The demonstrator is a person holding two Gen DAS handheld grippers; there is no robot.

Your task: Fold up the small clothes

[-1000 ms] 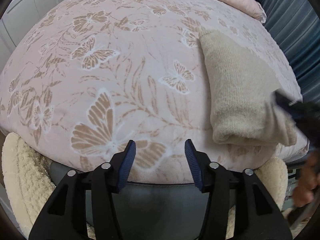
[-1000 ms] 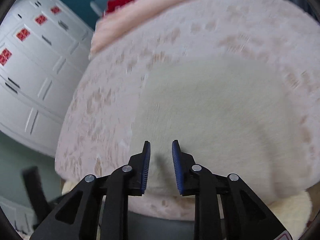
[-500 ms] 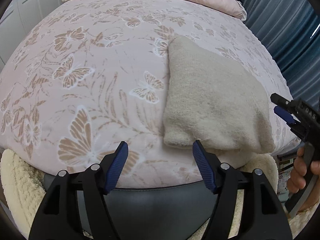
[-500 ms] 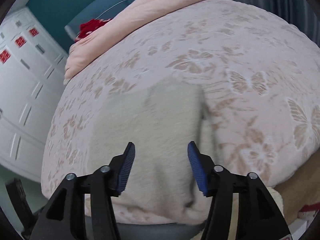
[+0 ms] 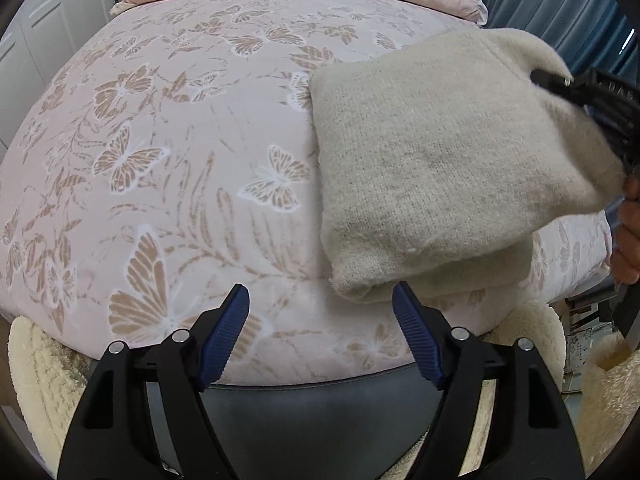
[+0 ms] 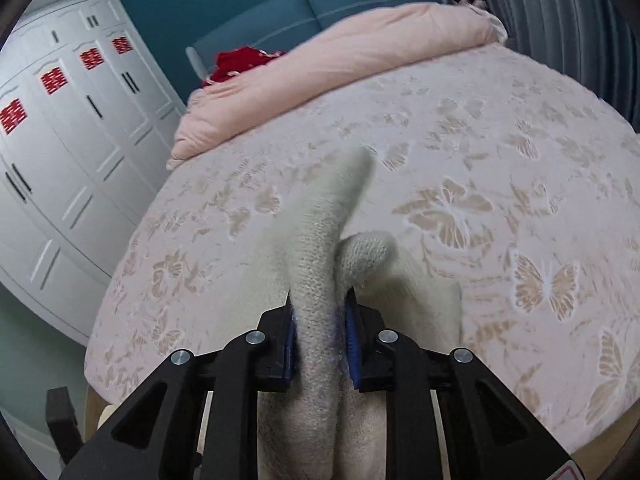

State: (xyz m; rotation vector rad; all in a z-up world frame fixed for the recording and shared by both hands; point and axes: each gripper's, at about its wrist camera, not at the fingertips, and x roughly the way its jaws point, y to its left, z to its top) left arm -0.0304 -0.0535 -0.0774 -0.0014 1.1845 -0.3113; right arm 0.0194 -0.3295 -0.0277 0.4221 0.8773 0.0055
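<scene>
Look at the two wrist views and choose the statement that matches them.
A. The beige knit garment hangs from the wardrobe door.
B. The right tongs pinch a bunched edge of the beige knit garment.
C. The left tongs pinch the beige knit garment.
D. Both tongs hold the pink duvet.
B: the right tongs are closing with a bunched fold of the beige knit garment pressed between their pads, while the left tongs stand open and empty.

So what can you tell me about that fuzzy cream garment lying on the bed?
The cream knit garment looks soft and fuzzy, like wool, and is folded into a thick, roughly square bundle with layers showing at its near edge. It lies on the butterfly bedspread near the bed's right side. The right gripper is closing on a bunched ridge of it, lifting that side off the bed. The left gripper stands open just short of it, not touching.
</scene>
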